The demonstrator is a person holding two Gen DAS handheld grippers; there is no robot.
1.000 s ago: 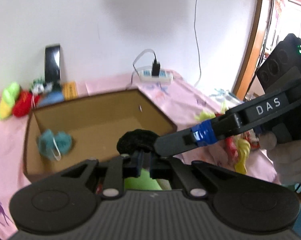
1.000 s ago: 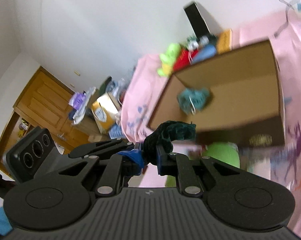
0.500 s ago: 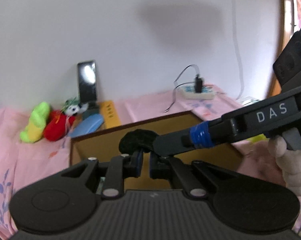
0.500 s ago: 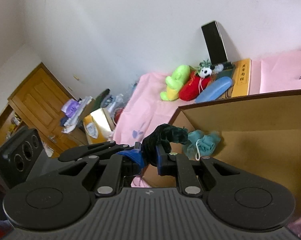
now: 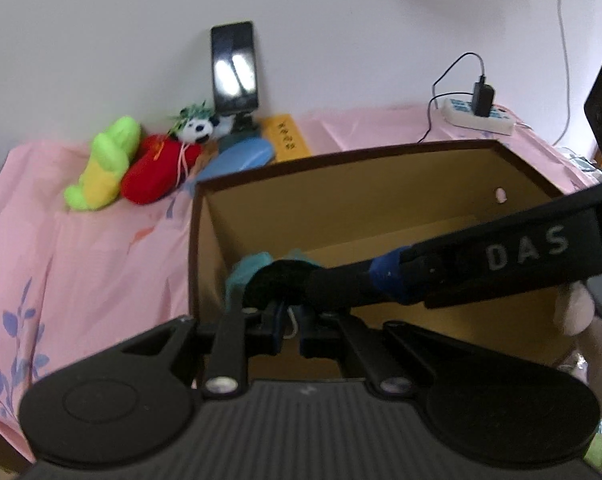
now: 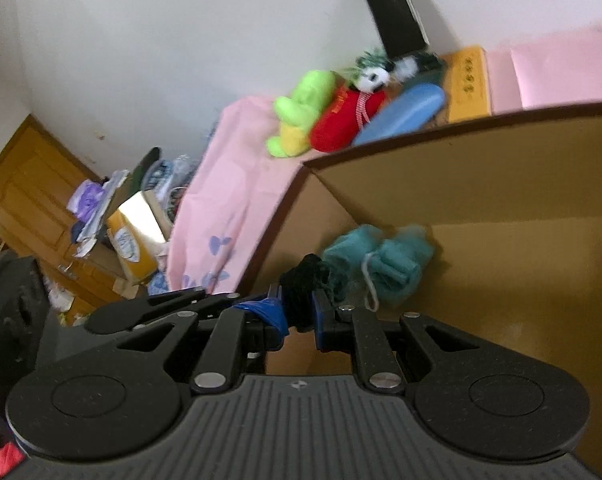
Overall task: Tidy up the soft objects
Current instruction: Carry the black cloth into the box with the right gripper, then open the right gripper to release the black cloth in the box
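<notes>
So both my grippers have hold of the same dark fuzzy thing, some black-green clump of soft fabric. On my right wrist cam the right gripper is clamped tight on it, blue pads squeezing it from both sides, with the fluff sticking up at 12 o'clock from the jaws. The left gripper is closed down too; on its own cam the dark clump bulges just above its tips, and I can't tell for sure how much fabric is actually pinched there. The other gripper's arm with the DAS lettering comes in from 3 o'clock and meets the clump right there.

The clump sits over the near left corner of the open cardboard box. Already inside the box, against its left wall, there's a teal knitted thing with a white string loop. It's at about 1 o'clock from my right gripper, just beside the dark clump.

The box is on a pink floral sheet. Over at 10 o'clock on the left cam, against the wall, there's a green and yellow plush, a red plush touching it, and a little panda behind them. A phone is propped upright at 12 o'clock, and a power strip with a charger plugged in is at 2 o'clock.
</notes>
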